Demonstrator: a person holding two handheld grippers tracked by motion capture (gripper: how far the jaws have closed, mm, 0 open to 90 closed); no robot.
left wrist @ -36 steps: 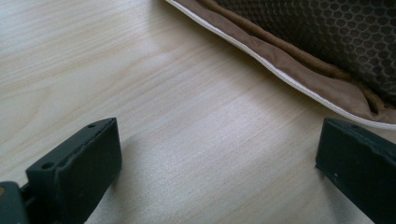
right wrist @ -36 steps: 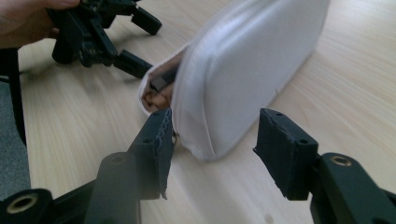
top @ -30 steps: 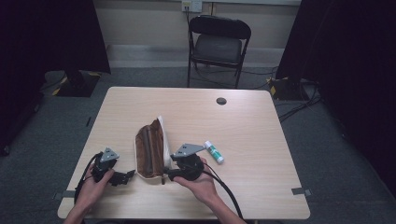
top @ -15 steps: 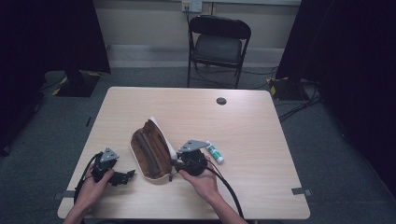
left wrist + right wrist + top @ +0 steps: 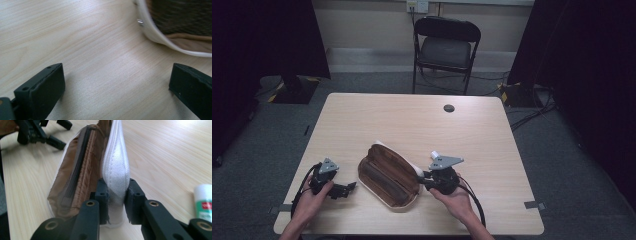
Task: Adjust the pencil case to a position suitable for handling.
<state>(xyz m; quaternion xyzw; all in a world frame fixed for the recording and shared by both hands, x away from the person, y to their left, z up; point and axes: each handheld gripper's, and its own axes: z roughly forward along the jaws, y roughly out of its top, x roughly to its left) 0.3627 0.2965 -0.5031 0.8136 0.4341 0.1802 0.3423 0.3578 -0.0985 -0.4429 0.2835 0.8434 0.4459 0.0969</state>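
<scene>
A pencil case (image 5: 388, 176), white outside and brown inside, lies open on the wooden table (image 5: 412, 120) near its front edge. My right gripper (image 5: 421, 176) is at the case's right side. Its jaws have just been closing and are shut on the white zippered flap (image 5: 115, 167), which stands up between them above the gripper (image 5: 116, 192). The brown lining (image 5: 80, 170) spreads out to the left of that flap. My left gripper (image 5: 349, 189) rests open on the table left of the case, nothing between its jaws (image 5: 116, 82), with the case's white rim (image 5: 160, 37) just ahead.
A white glue stick (image 5: 436, 153) with a green label (image 5: 203, 201) lies just beyond the right gripper. A small black disc (image 5: 448, 108) sits near the table's far edge. A black folding chair (image 5: 446, 47) stands behind the table.
The case, which was standing nearly on edge, has fallen open toward the left. The right gripper has shifted right and closed on the white flap. The left gripper has stayed put.
</scene>
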